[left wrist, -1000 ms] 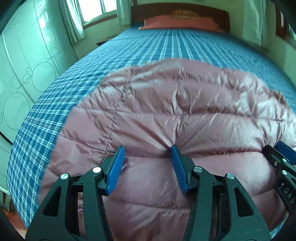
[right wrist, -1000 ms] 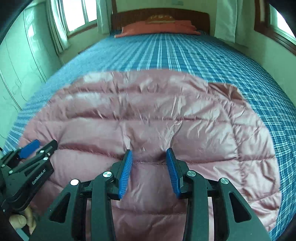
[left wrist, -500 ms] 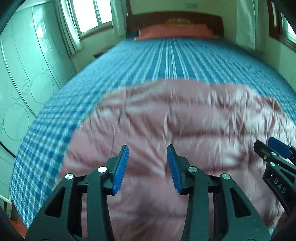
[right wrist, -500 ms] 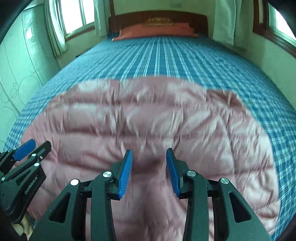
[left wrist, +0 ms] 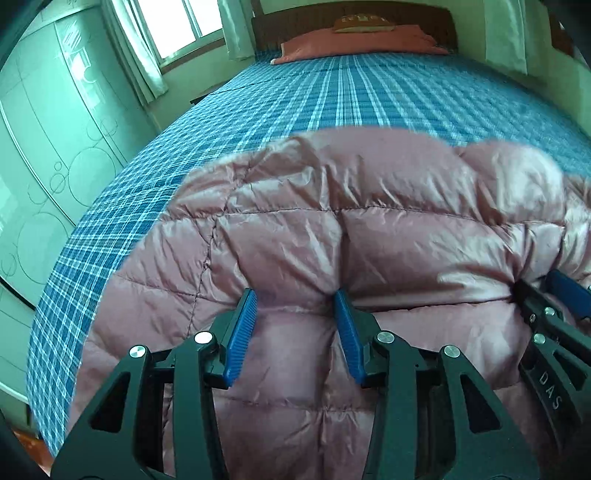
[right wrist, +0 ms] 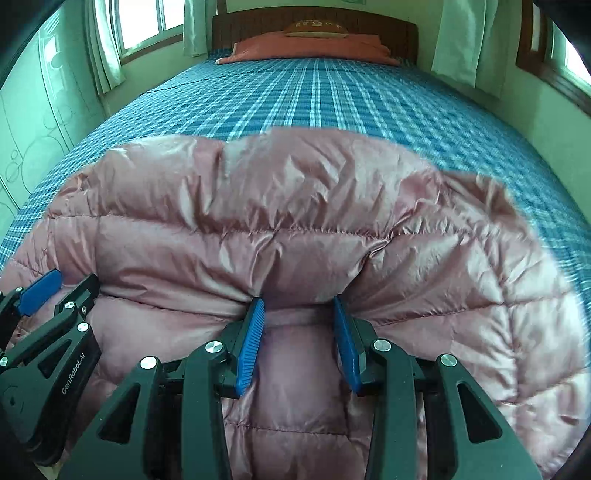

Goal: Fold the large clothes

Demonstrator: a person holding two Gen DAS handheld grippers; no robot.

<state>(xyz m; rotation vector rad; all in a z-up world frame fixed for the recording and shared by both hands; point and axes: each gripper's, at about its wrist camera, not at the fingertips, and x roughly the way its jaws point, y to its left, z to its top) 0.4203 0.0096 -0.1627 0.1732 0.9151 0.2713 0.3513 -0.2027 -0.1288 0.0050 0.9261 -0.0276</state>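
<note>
A pink quilted down jacket (left wrist: 369, 240) lies spread on the blue plaid bed (left wrist: 332, 99). My left gripper (left wrist: 294, 295) is shut on a pinch of the jacket's near edge, with puffy fabric bunched between its blue pads. My right gripper (right wrist: 298, 301) is shut on the same edge of the jacket (right wrist: 258, 206), further right. The held edge is raised and bulges forward over the rest of the jacket. Each gripper shows in the other's view: the right gripper (left wrist: 554, 295) at the right rim, the left gripper (right wrist: 55, 291) at the left rim.
Bare plaid bed (right wrist: 314, 99) stretches beyond the jacket to an orange pillow (right wrist: 306, 46) and a dark wooden headboard (right wrist: 388, 29). A pale wardrobe (left wrist: 44, 147) stands along the bed's left side. Curtained windows (left wrist: 177, 22) are on the far walls.
The left jaws narrowed onto the jacket's edge. Both grippers moved toward the headboard with the edge, which now stands up in a thick roll over the jacket.
</note>
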